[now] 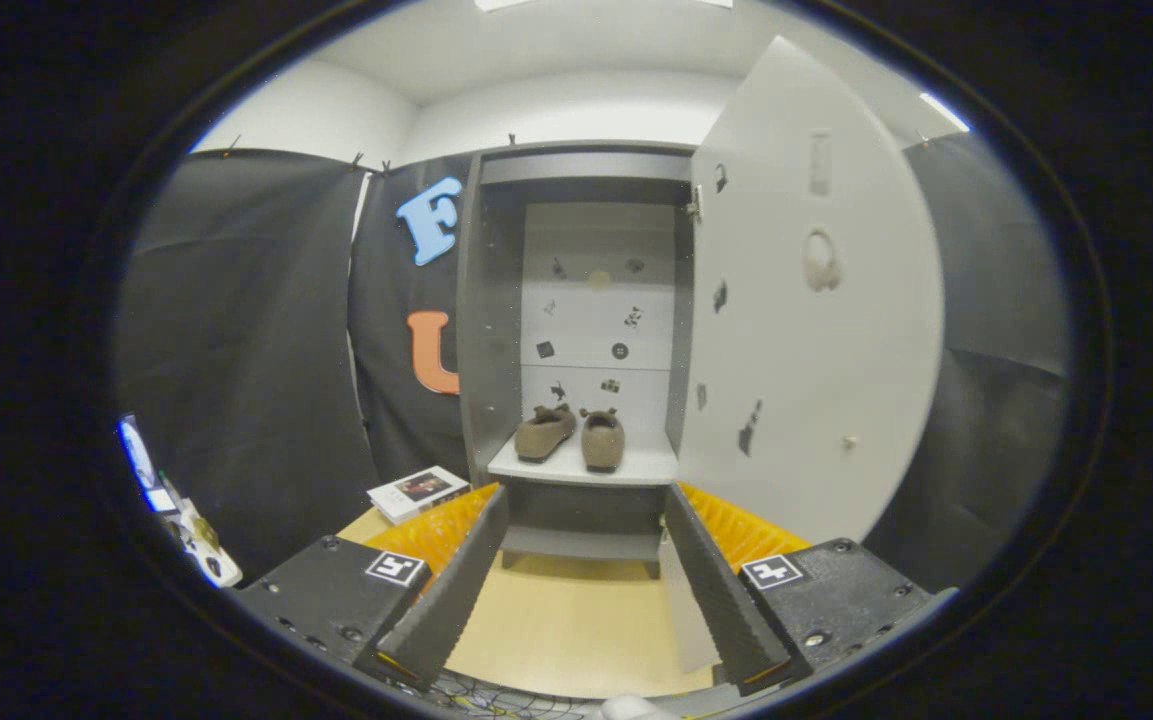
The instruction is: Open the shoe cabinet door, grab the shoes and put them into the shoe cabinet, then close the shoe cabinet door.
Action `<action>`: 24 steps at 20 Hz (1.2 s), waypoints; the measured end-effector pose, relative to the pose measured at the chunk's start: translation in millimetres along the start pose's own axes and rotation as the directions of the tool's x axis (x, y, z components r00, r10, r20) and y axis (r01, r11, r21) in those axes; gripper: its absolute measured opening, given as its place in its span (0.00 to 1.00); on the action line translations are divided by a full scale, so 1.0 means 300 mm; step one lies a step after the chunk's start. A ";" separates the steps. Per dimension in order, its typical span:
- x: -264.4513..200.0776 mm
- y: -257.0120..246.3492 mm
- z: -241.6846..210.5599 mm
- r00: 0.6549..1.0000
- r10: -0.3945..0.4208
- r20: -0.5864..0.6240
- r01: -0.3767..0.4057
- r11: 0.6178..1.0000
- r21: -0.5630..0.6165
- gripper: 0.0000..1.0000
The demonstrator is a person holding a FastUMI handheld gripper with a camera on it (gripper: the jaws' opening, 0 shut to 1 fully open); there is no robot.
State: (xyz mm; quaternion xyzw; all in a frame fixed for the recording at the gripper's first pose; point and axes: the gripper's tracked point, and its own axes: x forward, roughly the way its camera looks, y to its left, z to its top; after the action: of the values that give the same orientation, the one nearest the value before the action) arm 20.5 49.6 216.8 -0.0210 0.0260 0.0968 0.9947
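The grey shoe cabinet (484,330) stands well beyond my fingers. Its door (816,330) is swung wide open to the right, showing its pale inner face. Two brown shoes (570,436) sit side by side on the cabinet's light shelf (636,466), toes pointing toward the back panel. My gripper (584,515) is open, held back from the cabinet and level with the shelf's front edge. Nothing lies between the fingers.
A white booklet (418,492) lies on the wooden floor (566,620) to the left of the cabinet's base. Black cloth hangs on both sides of the cabinet. Some small items (198,540) sit low at the far left.
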 end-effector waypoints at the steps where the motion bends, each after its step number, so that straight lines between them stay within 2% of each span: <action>1: -0.041 -0.050 0.003 1.000 -0.022 0.007 0.022 1.000 -0.011 1.00; 7: -0.196 -0.346 0.042 0.993 -0.088 0.083 0.089 0.996 -0.017 1.00; 9: -0.216 -0.446 0.047 0.993 -0.078 0.087 0.078 0.997 0.010 1.00; 15: -0.160 -0.768 0.096 0.988 -0.063 0.141 0.060 0.998 0.023 1.00; 18: -0.089 -0.826 0.070 0.993 -0.005 0.115 0.003 1.000 0.013 1.00; 24: 0.018 -0.841 0.036 0.992 0.110 0.065 -0.111 0.993 0.024 1.00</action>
State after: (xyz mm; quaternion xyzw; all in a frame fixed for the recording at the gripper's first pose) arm 75.1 -196.3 236.5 -0.0025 -0.0032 0.1519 0.9884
